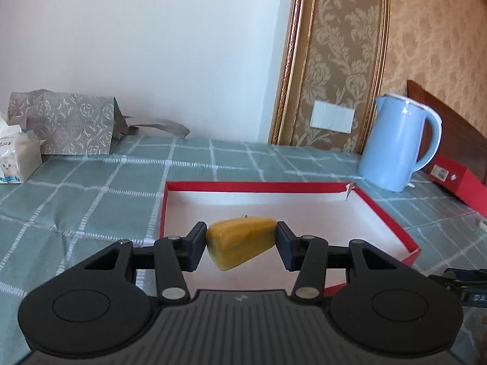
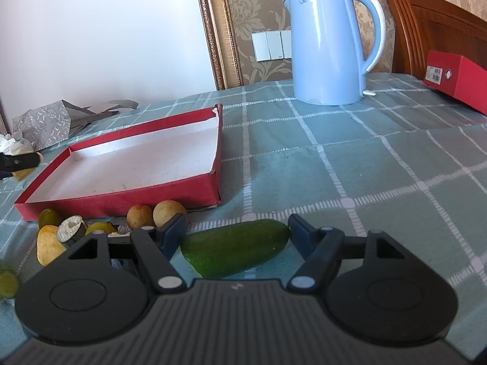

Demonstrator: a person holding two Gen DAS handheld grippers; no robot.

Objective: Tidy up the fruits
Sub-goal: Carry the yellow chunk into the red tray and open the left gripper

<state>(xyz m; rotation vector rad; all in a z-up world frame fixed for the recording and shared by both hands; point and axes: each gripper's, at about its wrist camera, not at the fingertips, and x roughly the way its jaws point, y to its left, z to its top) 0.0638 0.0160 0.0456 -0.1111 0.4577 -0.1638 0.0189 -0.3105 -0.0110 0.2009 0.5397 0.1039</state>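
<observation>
My left gripper [image 1: 241, 245] has its jaws clenched on a yellow fruit piece [image 1: 240, 241], held above the red tray [image 1: 386, 213]. My right gripper [image 2: 237, 237] has jaws spread around the cucumber [image 2: 236, 251] lying on the counter [image 2: 380, 164], just beside the tray.

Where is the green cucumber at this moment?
In the right wrist view, the cucumber lies between the fingers of the right gripper, low over the checked cloth, just right of the small round fruits beside the red tray.
</observation>
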